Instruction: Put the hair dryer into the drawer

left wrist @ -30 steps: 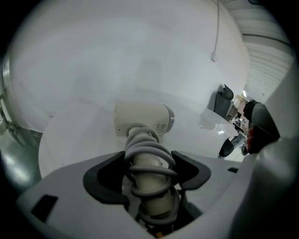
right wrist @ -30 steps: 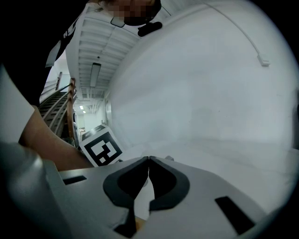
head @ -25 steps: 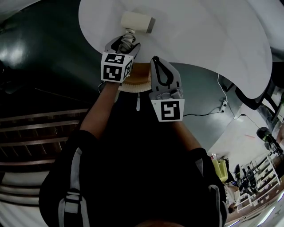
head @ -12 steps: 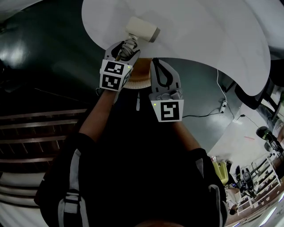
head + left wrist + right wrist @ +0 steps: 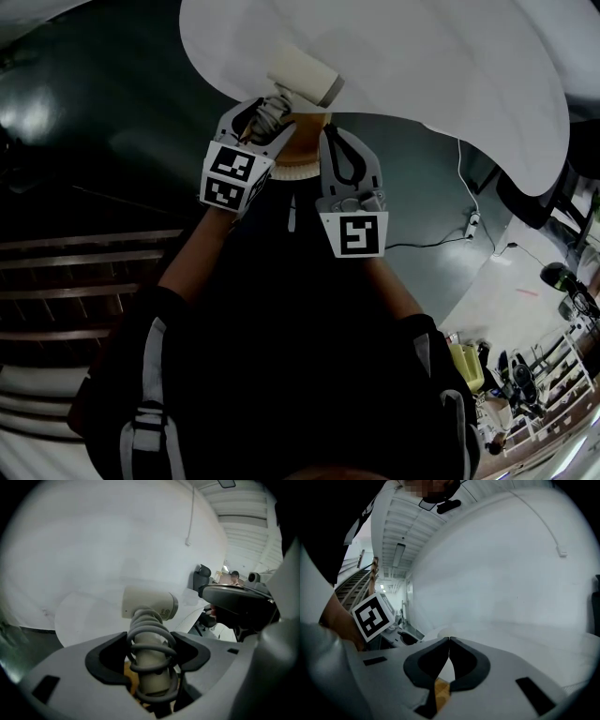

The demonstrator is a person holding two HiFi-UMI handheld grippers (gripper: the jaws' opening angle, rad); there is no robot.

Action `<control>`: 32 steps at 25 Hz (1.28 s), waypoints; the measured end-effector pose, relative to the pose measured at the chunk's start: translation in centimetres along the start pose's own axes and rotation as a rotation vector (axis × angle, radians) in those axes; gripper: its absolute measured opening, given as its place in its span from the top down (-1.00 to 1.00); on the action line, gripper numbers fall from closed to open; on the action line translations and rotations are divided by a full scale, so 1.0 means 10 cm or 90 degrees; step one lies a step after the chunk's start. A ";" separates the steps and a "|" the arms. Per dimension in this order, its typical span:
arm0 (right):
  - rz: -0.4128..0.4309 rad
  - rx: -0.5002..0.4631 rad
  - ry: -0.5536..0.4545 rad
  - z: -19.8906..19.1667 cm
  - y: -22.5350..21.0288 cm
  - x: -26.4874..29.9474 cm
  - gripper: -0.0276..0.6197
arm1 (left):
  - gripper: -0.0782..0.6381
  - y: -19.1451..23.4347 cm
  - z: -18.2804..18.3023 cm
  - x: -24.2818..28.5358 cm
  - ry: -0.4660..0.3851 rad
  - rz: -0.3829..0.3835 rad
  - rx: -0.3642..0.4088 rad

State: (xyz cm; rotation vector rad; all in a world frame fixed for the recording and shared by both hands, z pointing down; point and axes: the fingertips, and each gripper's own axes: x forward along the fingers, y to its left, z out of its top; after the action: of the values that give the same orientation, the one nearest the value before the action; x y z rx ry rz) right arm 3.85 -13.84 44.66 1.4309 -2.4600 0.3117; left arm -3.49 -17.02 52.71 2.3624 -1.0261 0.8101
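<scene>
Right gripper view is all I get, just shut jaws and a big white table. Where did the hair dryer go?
Observer: The left gripper has it, with its jaws clamped on the handle of the dryer.
Operator: Is the cord dangling?
Observer: No, the grey cord is coiled round the handle.
Operator: Where is it, then?
Observer: In the head view the dryer shows against the near edge of the table, just left of your gripper.
</scene>
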 end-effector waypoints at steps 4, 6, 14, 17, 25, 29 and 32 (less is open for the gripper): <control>-0.005 -0.004 -0.002 -0.01 0.08 -0.08 0.84 | -0.01 -0.07 -0.14 -0.16 0.011 -0.011 0.020; -0.005 -0.008 -0.003 -0.01 0.13 -0.11 0.84 | -0.01 -0.08 -0.23 -0.22 0.017 -0.016 0.024; -0.013 0.001 -0.001 -0.05 0.17 -0.21 0.84 | -0.01 -0.23 -0.49 -0.32 0.048 -0.044 0.067; -0.014 -0.002 -0.001 -0.05 0.23 -0.21 0.84 | -0.01 -0.25 -0.64 -0.37 0.061 -0.057 0.080; -0.020 0.002 0.001 -0.10 0.25 -0.23 0.84 | -0.01 -0.28 -1.01 -0.39 0.112 -0.080 0.115; -0.019 0.006 0.014 -0.14 0.29 -0.21 0.84 | -0.01 -0.24 -1.10 -0.40 0.130 -0.089 0.150; -0.017 0.006 0.017 -0.17 0.29 -0.19 0.84 | -0.01 -0.23 -1.10 -0.39 0.133 -0.102 0.184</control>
State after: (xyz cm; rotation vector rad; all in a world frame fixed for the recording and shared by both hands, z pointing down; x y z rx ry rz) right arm 2.45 -10.31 45.46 1.4530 -2.4198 0.3348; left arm -7.59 -7.16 57.83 2.4875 -0.6620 1.1802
